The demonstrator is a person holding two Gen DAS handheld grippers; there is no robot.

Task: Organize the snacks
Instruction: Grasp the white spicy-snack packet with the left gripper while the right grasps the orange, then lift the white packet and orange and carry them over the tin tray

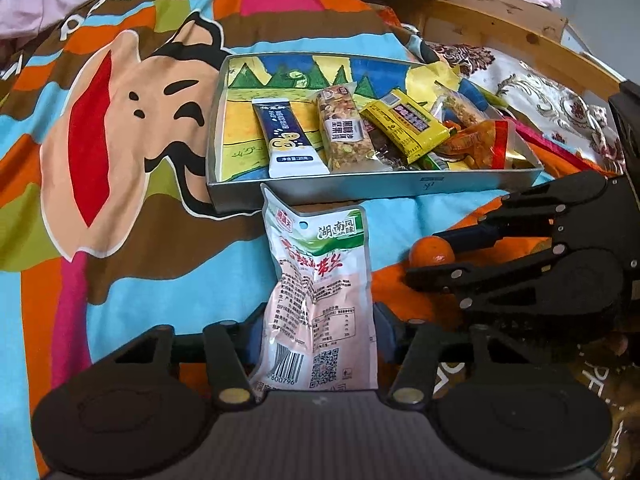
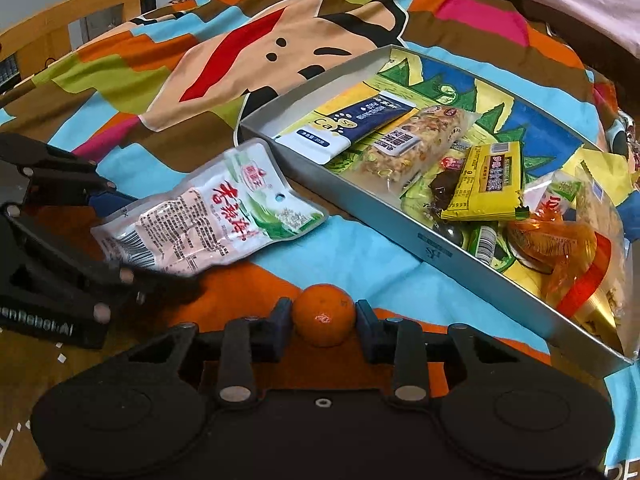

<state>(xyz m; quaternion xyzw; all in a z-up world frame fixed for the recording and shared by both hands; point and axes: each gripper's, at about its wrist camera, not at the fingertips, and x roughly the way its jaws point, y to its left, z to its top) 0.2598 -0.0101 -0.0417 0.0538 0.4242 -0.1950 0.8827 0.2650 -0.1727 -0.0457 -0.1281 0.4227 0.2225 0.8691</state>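
Two handheld grippers at work over a cartoon-print bedspread, snacks half sorted. Left gripper straddling a pink-and-green snack pouch, blue pads at either edge of the pack and apparently touching it; firm pinch or not, impossible to tell. Pouch lying flat on the spread, top corner just short of the near wall of a shallow grey tray. Right gripper closed on a small orange, pads pressed against both sides, fruit resting low on the fabric beside the tray's near wall. Inside the tray: a navy-and-white sachet, a clear-wrapped nut bar, a yellow packet and an orange-wrapped sweet, heaped toward one end over a painted mountain scene. Wooden bed frame beyond.
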